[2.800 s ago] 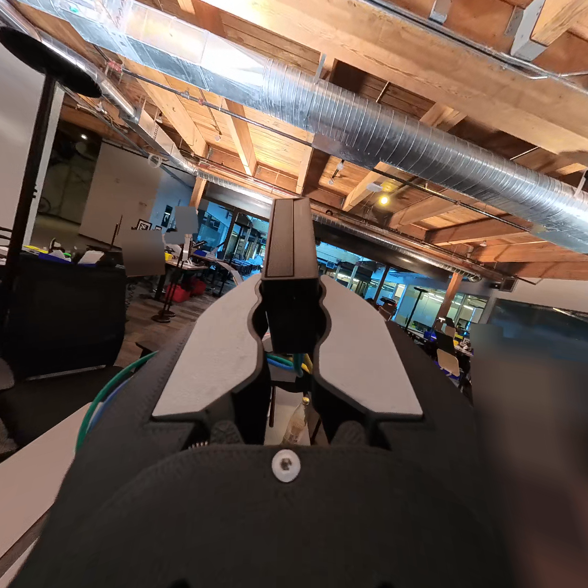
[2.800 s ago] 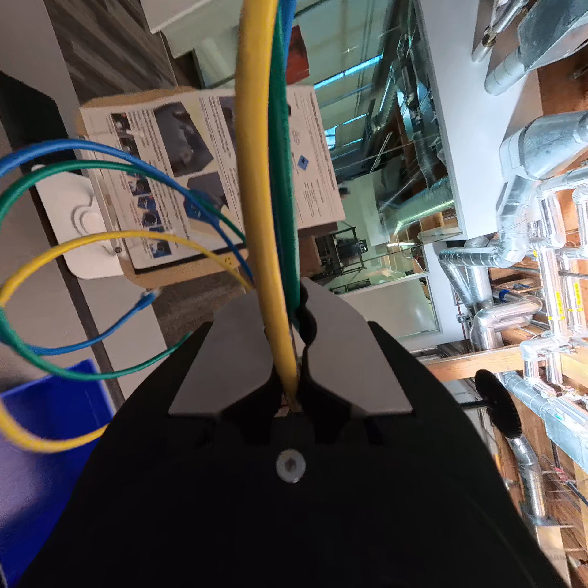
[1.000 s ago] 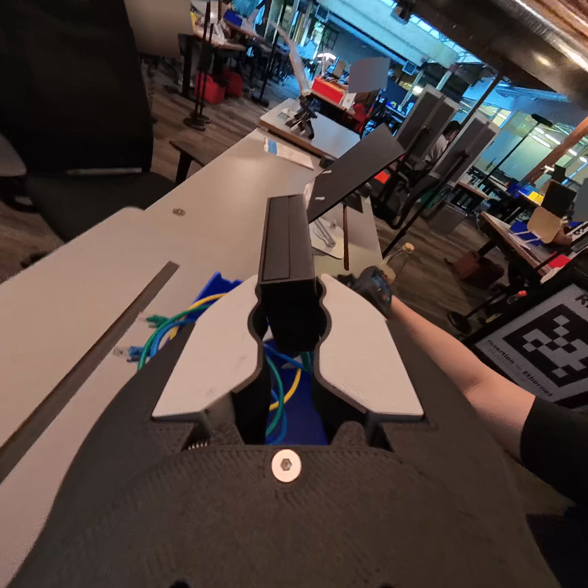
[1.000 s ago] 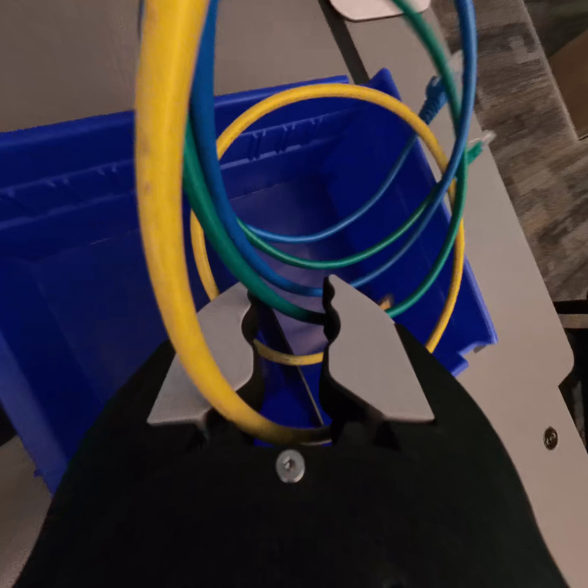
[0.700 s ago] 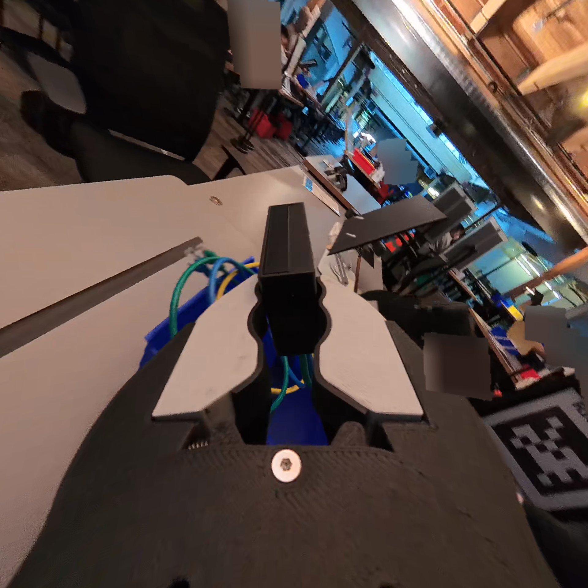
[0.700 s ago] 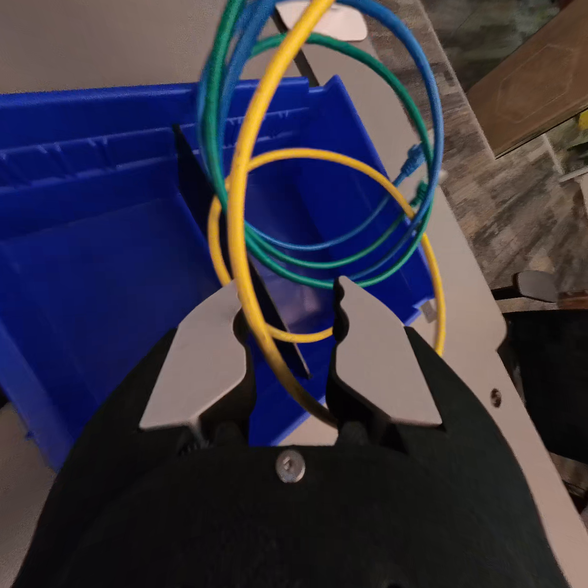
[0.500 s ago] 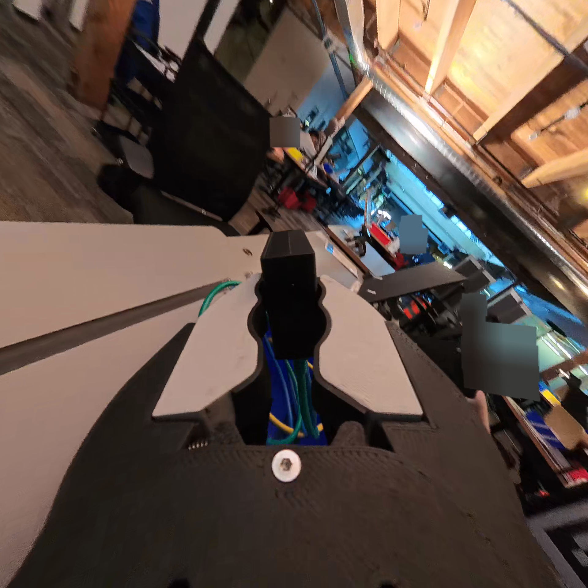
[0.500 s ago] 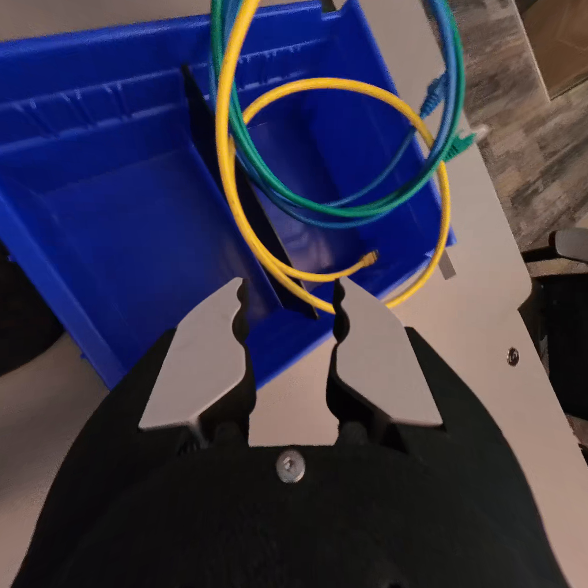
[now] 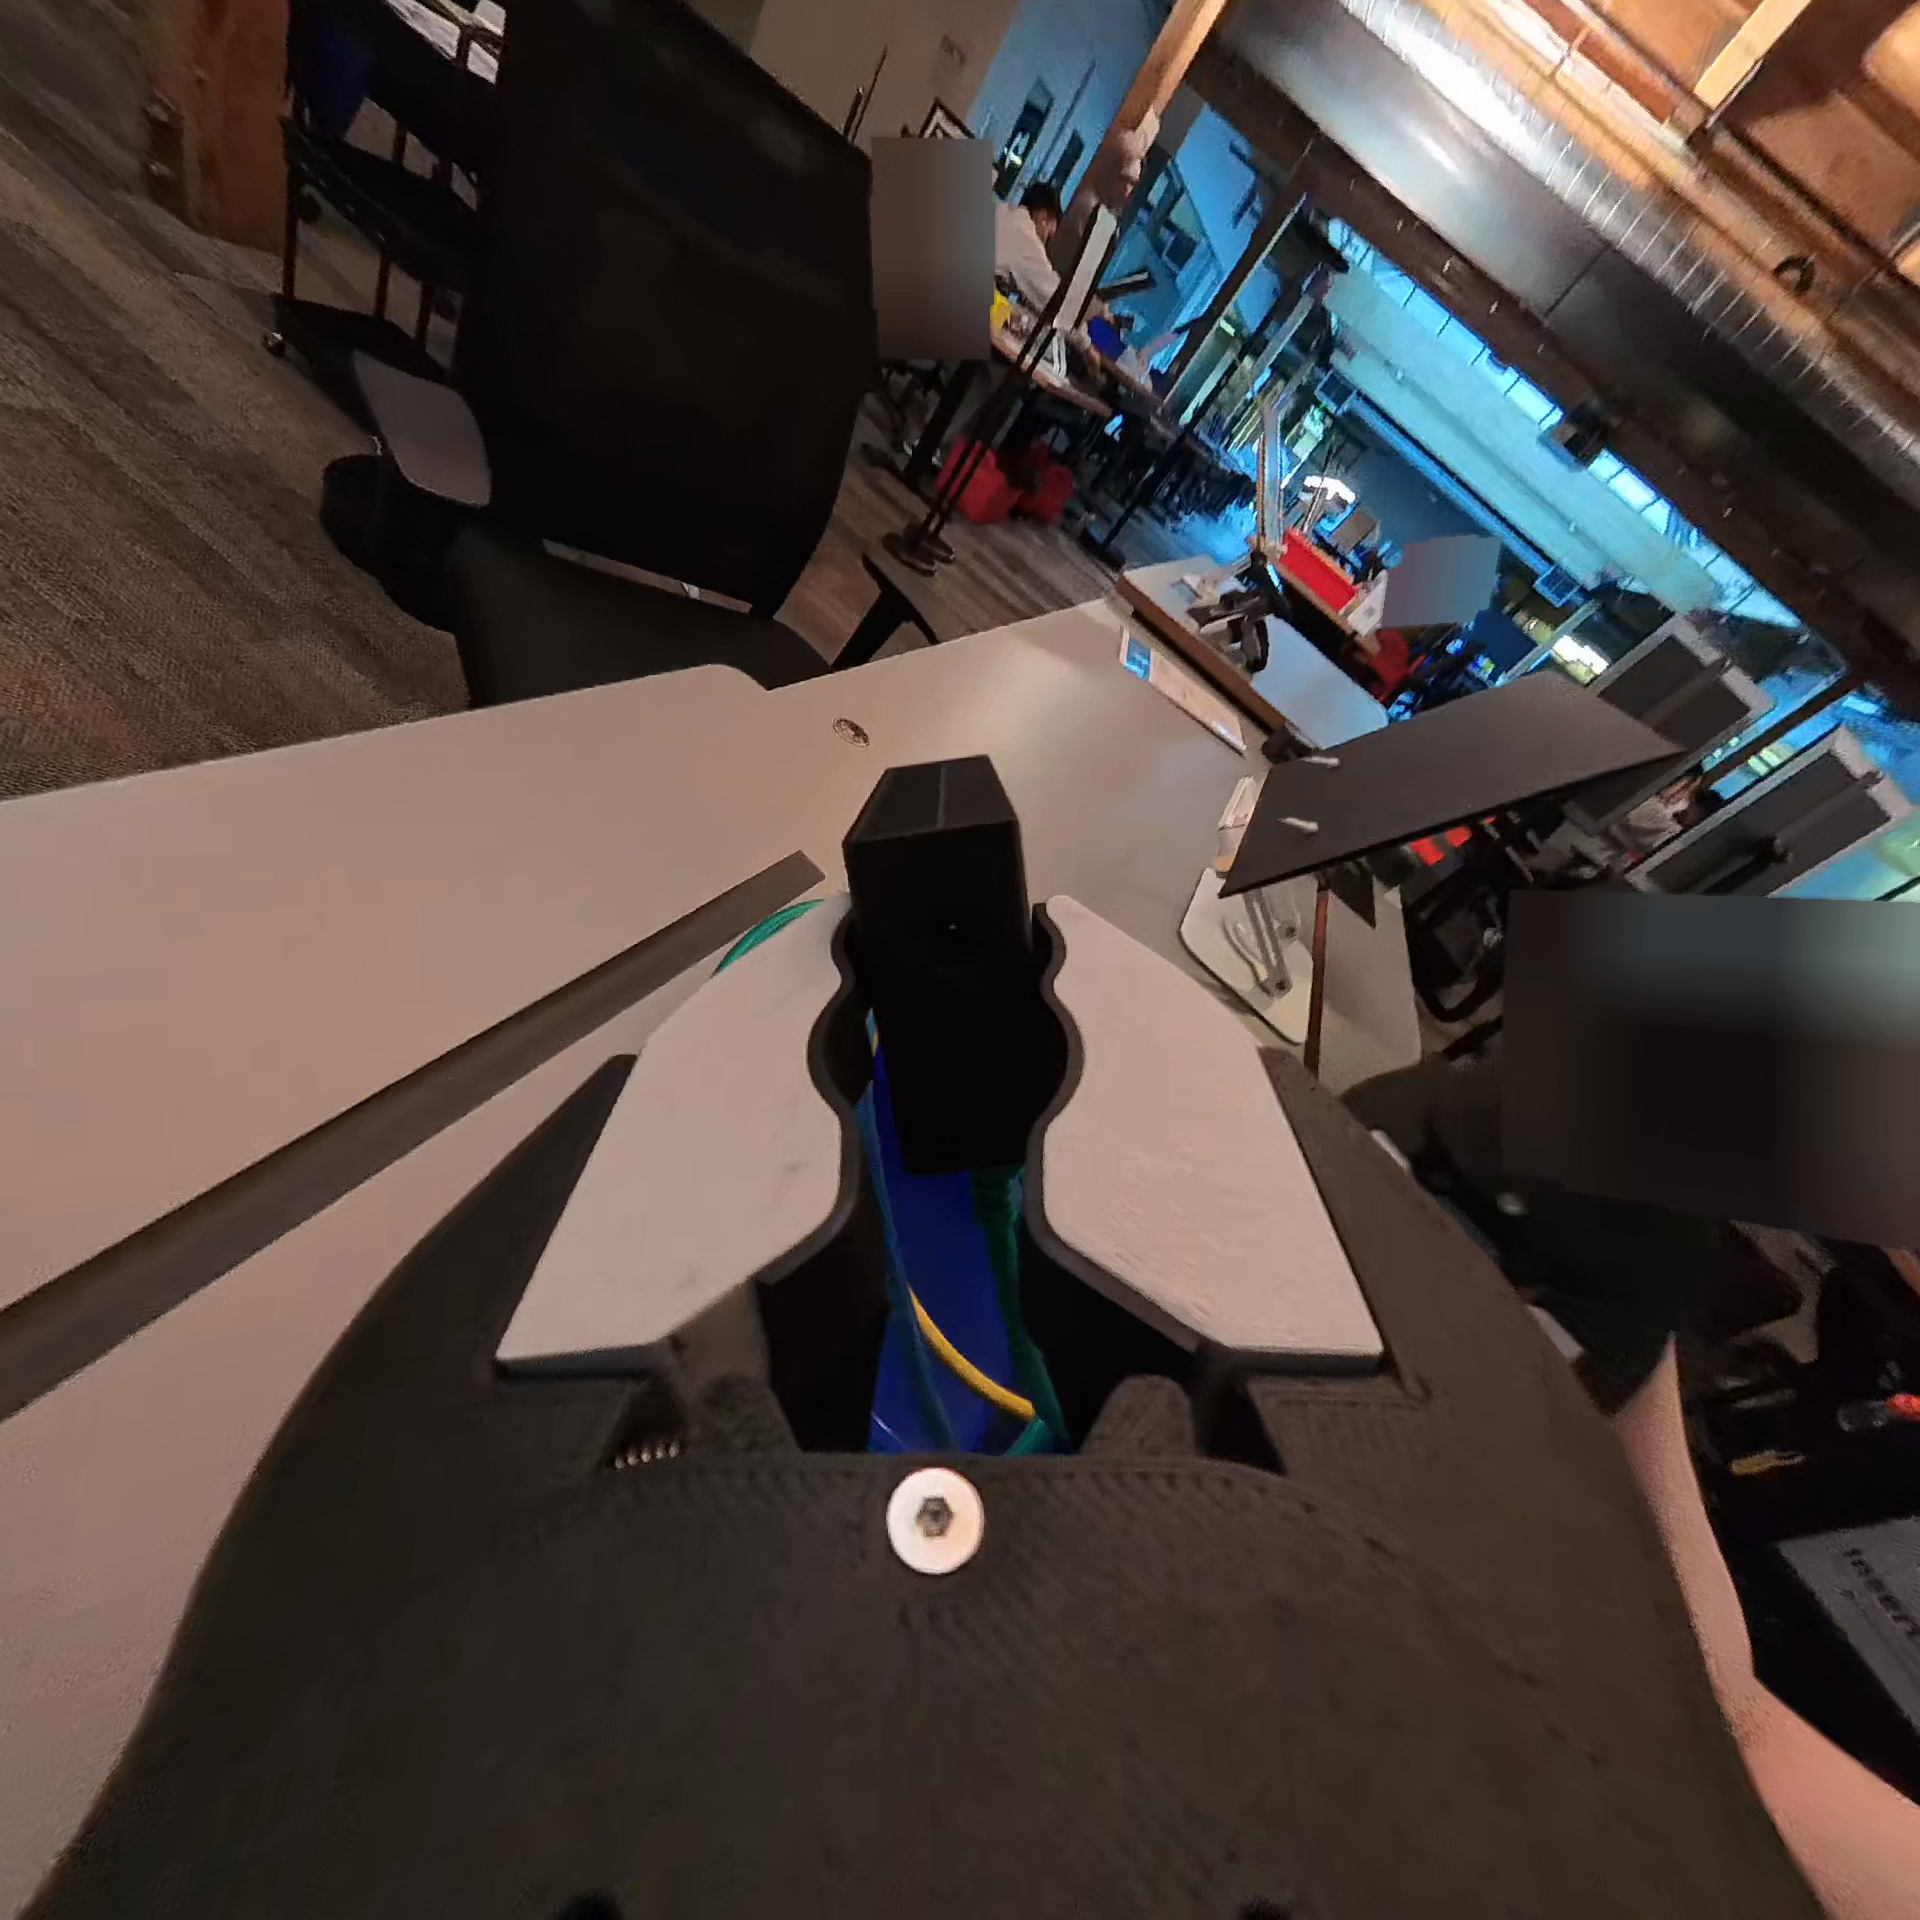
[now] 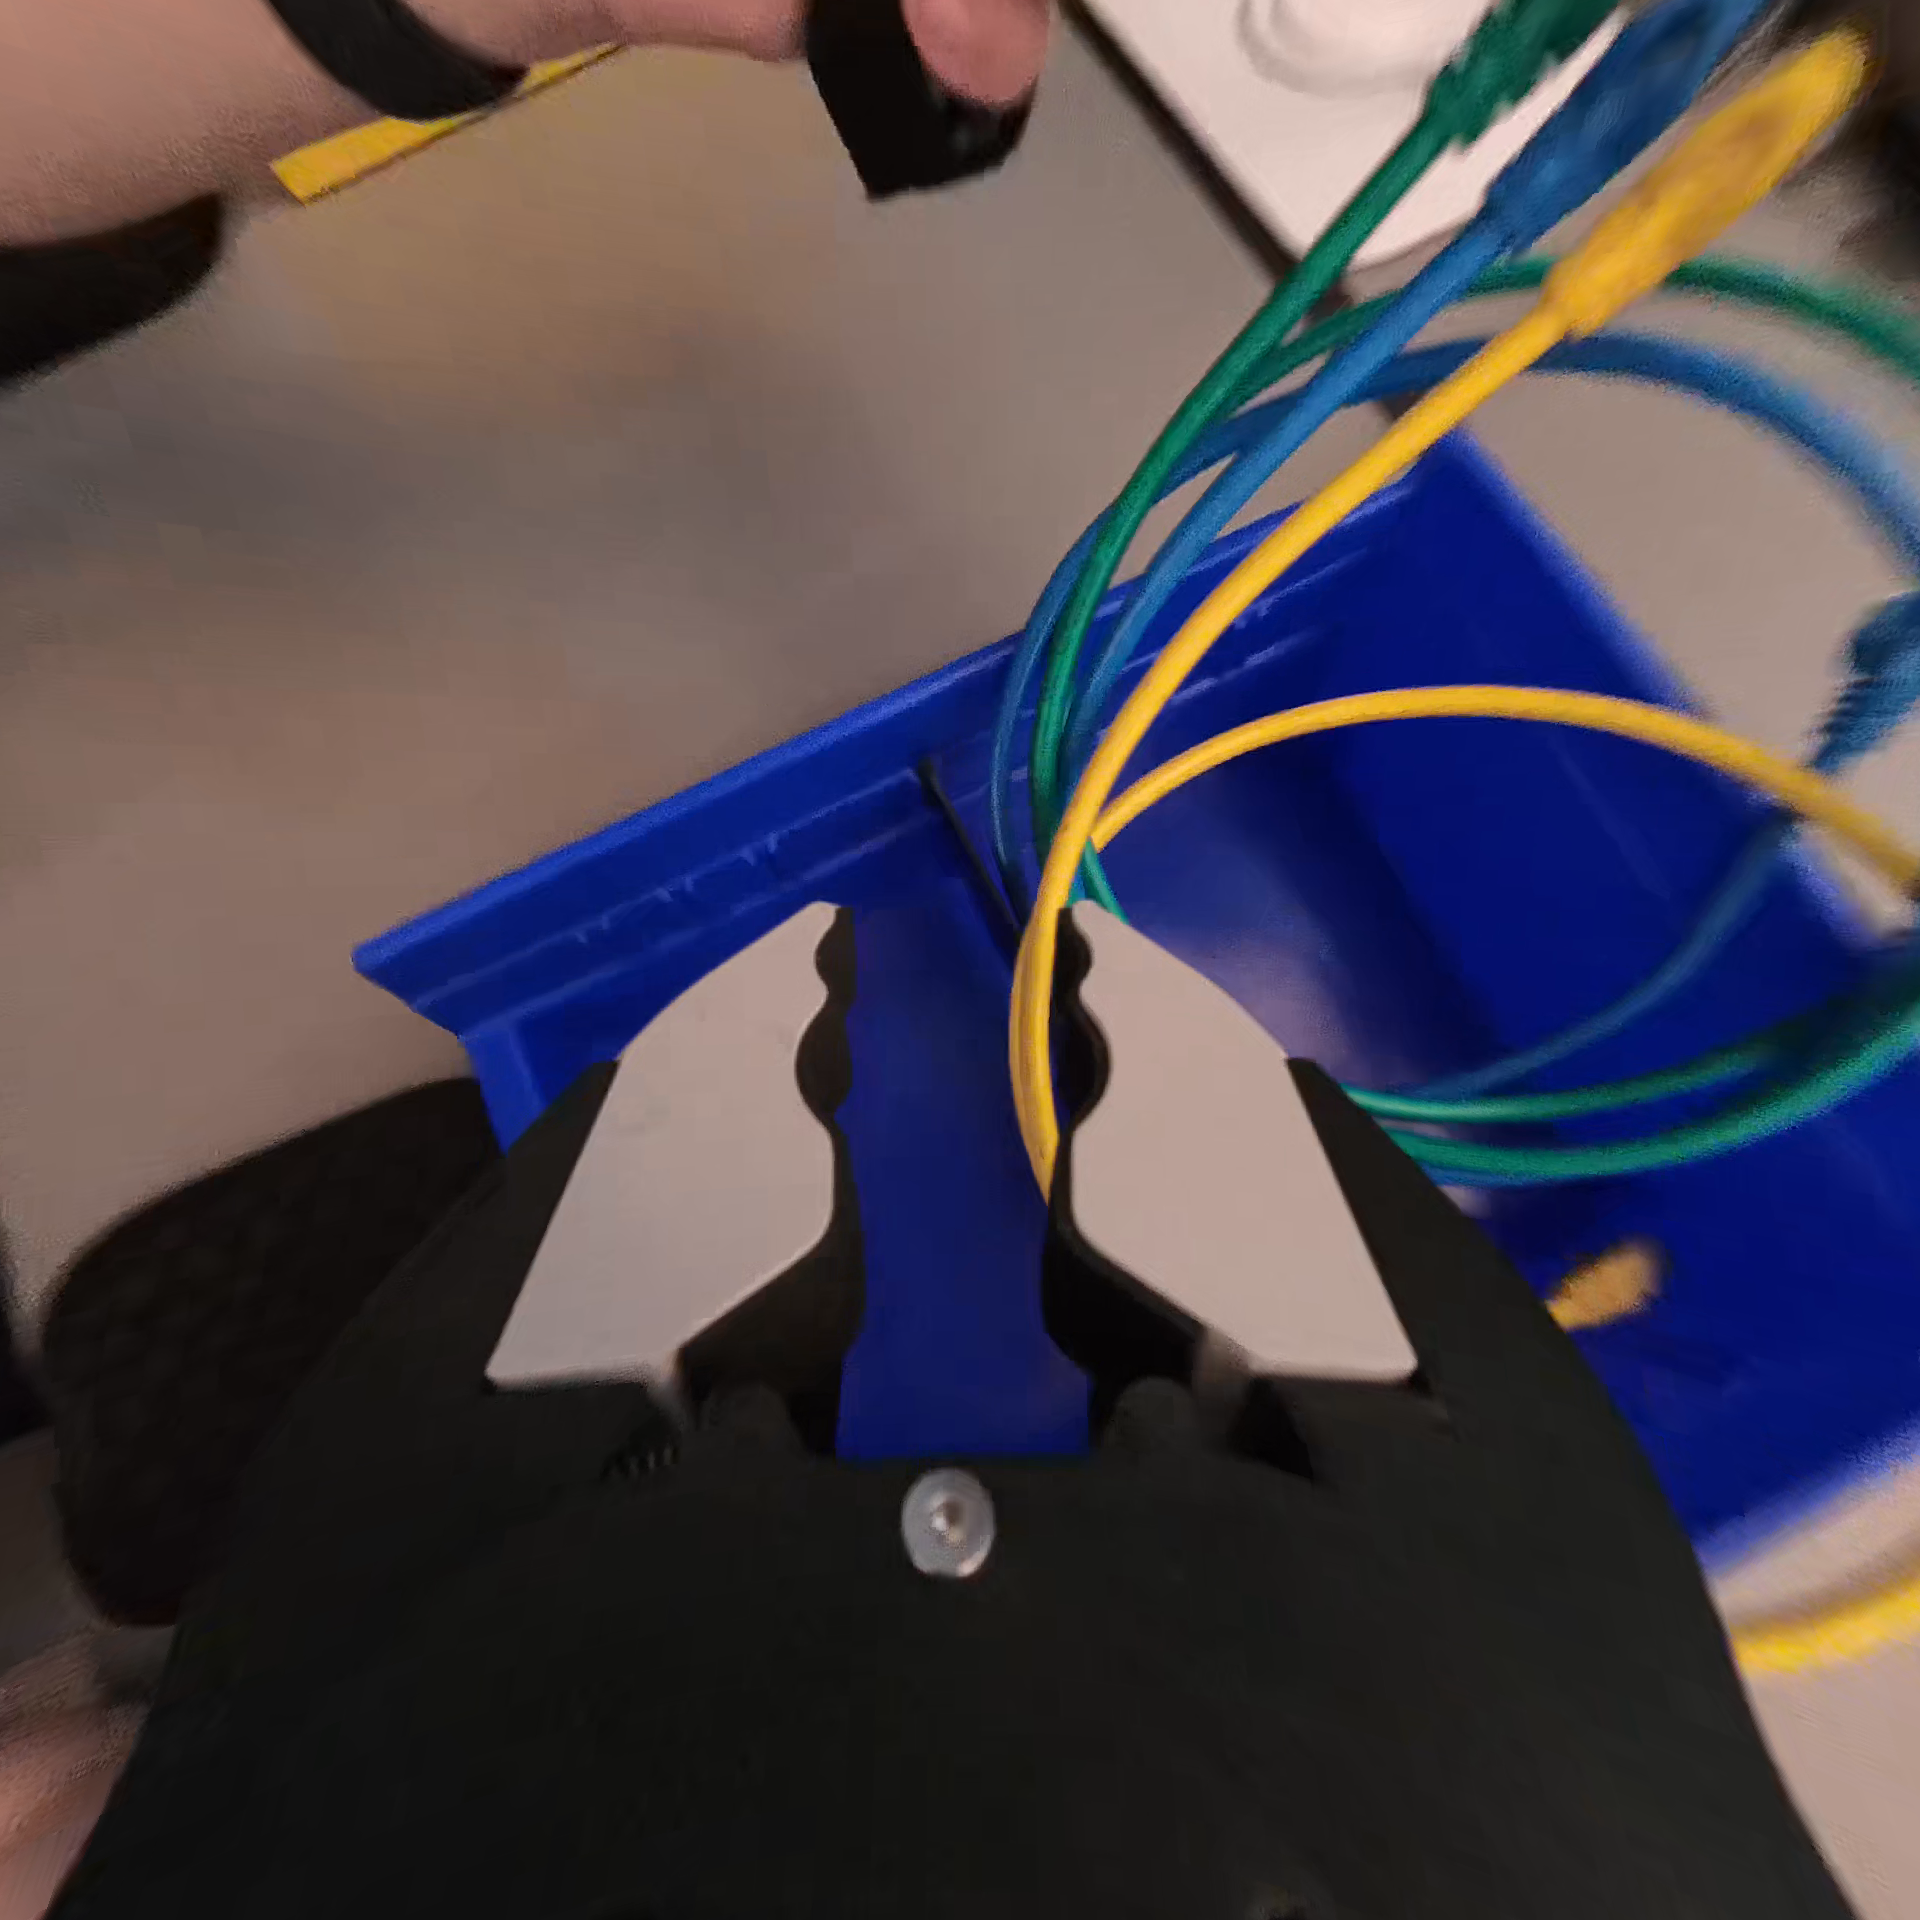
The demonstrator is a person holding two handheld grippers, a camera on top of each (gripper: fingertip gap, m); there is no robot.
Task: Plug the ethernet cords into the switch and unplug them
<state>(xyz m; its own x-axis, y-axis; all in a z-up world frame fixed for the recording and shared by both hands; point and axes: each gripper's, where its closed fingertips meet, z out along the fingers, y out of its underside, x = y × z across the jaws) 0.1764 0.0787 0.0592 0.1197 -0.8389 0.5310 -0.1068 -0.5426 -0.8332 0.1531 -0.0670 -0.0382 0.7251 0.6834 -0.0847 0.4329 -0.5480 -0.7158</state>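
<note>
My left gripper [image 9: 940, 935] is shut on the black switch [image 9: 935, 894], which stands up between the jaws above the table. Green [image 9: 1000, 1226], blue and yellow cords hang from the switch's underside towards the blue bin [image 9: 940, 1309] below. In the right wrist view my right gripper [image 10: 951, 920] is open over the blue bin [image 10: 727, 862]. The yellow cord [image 10: 1247, 561] loops along the inner edge of its right finger, unclamped. The green cord [image 10: 1195, 457] and blue cord [image 10: 1382, 312] rise to the upper right and loop into the bin's right compartment.
The bin has a black divider [image 10: 966, 831]. A dark strip [image 9: 416, 1091] crosses the grey table [image 9: 312, 883]. A black panel on a stand [image 9: 1455, 779] is at the table's far right. A hand [image 10: 623, 31] is at the top of the right wrist view. A black chair [image 9: 644, 364] stands beyond the table.
My right gripper has opened and let go of the cords, then swung left over the bin. My left gripper has tipped down from the ceiling towards the table, still holding the switch.
</note>
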